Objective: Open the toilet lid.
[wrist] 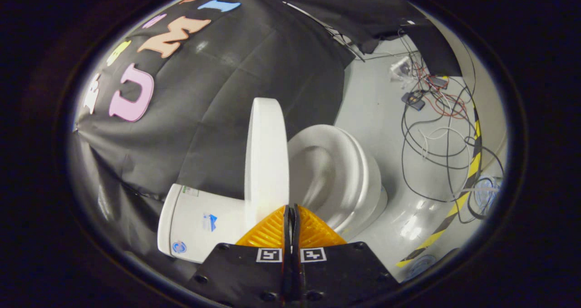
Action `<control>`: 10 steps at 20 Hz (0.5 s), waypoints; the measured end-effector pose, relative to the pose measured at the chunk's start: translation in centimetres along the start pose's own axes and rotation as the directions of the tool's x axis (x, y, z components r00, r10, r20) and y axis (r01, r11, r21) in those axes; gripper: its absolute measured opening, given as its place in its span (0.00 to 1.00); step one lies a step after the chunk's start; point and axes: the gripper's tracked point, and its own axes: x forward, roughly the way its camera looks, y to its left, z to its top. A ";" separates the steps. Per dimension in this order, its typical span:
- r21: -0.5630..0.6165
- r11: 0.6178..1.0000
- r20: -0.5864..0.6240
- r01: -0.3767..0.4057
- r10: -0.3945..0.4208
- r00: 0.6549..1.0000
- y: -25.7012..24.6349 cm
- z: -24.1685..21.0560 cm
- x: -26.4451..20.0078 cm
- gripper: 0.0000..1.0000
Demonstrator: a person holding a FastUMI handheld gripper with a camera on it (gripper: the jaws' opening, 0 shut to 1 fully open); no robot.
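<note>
1. One gripper [291, 210] is seen at the bottom of the view, its two fingers pressed together with barely a slit between them; nothing is held between them.
2. The toilet lid [267, 156] is raised, standing on edge just ahead of the fingertips, leaning toward the cistern [199, 224]. Whether the tips touch its edge cannot be told.
3. The lid is shown as a white, smooth, thick oval slab, seen nearly edge-on.
4. The seat [352, 167] and bowl [372, 199] are exposed beside the lid, on its side away from the cistern; both are glossy white, rounded, oval in outline.
5. The cistern is a white boxy tank with rounded corners, bearing small stickers; it is backed against the black cloth wall [254, 72], which hangs in soft wrinkles.
6. The floor [376, 113] is pale grey and shiny, with light reflections near the bowl's base.
7. A tangle of thin black, red and white cables [435, 131] is spread on the floor well beyond the bowl, with small dark electronic boxes [413, 100] among them.
8. A strip of yellow-and-black hazard tape [458, 203] is laid along the floor past the cables.
9. Nothing is seen standing between the fingers and the lid.
</note>
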 end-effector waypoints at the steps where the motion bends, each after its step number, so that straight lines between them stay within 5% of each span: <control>1: -0.015 1.000 0.014 -0.008 0.008 1.000 1.1 0.1 -0.4 0.01; 6: -0.147 0.988 0.076 -0.044 0.055 0.996 5.0 0.0 -1.9 0.01; 10: -0.283 0.959 0.093 0.005 0.022 0.995 5.5 0.2 -2.2 0.01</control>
